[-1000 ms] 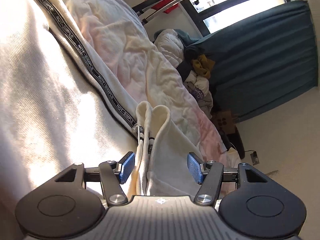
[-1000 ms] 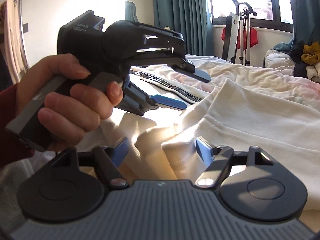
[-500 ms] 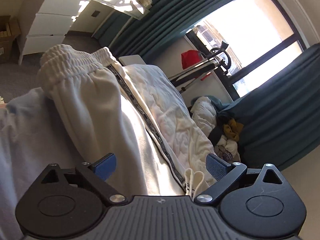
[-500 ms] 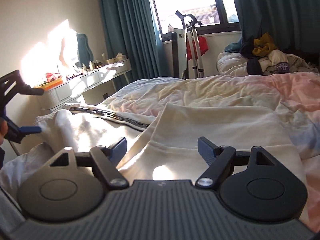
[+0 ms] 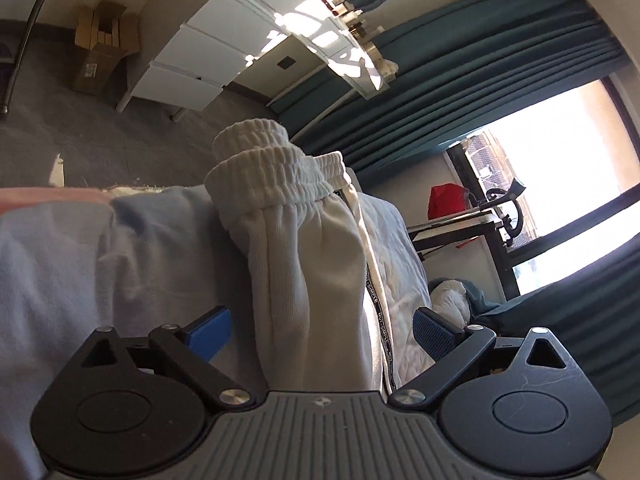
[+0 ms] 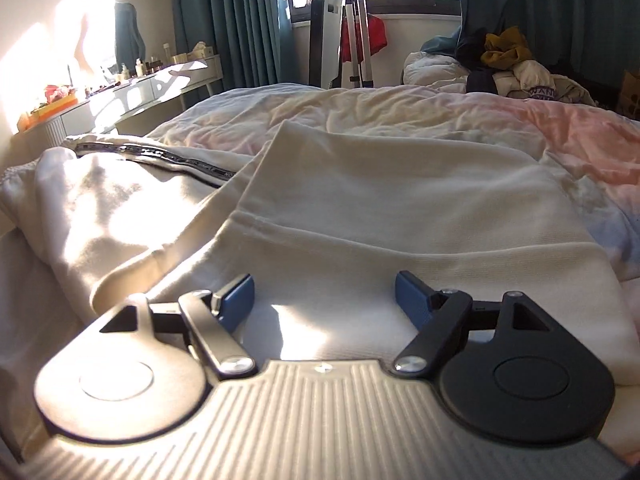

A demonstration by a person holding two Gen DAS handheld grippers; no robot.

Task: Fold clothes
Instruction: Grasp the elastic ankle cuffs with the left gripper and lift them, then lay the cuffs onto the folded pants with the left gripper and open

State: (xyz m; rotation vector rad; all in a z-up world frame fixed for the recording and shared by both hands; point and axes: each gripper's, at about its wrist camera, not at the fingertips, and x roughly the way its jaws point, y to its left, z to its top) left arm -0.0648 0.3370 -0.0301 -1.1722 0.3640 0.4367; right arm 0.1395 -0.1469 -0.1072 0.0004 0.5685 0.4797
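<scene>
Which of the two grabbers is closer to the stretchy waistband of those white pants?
Left. The left gripper hangs open over the white pants, facing the gathered waistband just ahead. The right gripper sits open over the folded leg, the waistband far off to its left.

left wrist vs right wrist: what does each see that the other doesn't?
Only the left wrist view: the brown cardboard box on the grey carpet, and the elastic waistband of the cream sweatpants.

Only the right wrist view: the heap of dark and mustard clothes, and the folded cream trouser leg lying flat.

Both: the white dresser, the black lettered side stripe, teal curtains, and an open tool, left and right.
</scene>
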